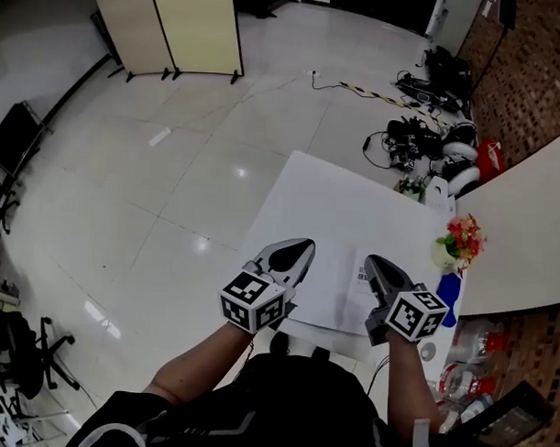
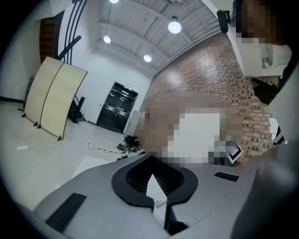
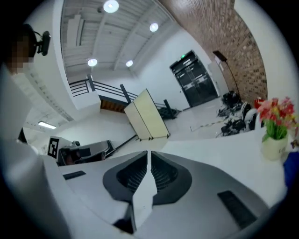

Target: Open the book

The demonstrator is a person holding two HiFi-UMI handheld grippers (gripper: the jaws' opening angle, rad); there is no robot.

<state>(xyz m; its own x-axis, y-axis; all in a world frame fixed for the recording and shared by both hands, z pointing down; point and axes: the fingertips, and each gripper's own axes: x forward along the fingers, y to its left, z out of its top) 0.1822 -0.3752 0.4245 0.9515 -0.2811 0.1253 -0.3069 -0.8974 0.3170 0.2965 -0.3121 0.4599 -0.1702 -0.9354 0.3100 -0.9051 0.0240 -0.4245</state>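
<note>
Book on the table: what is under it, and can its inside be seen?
The book lies on the white table. The left gripper and the right gripper each pinch a thin white edge of it. Its inner pages are covered and cannot be seen.

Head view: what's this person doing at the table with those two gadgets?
A person stands at a white table with a gripper in each hand. The left gripper and right gripper are each shut on a white edge of the thin book lying there. Whether it is open yet, I cannot tell.
</note>
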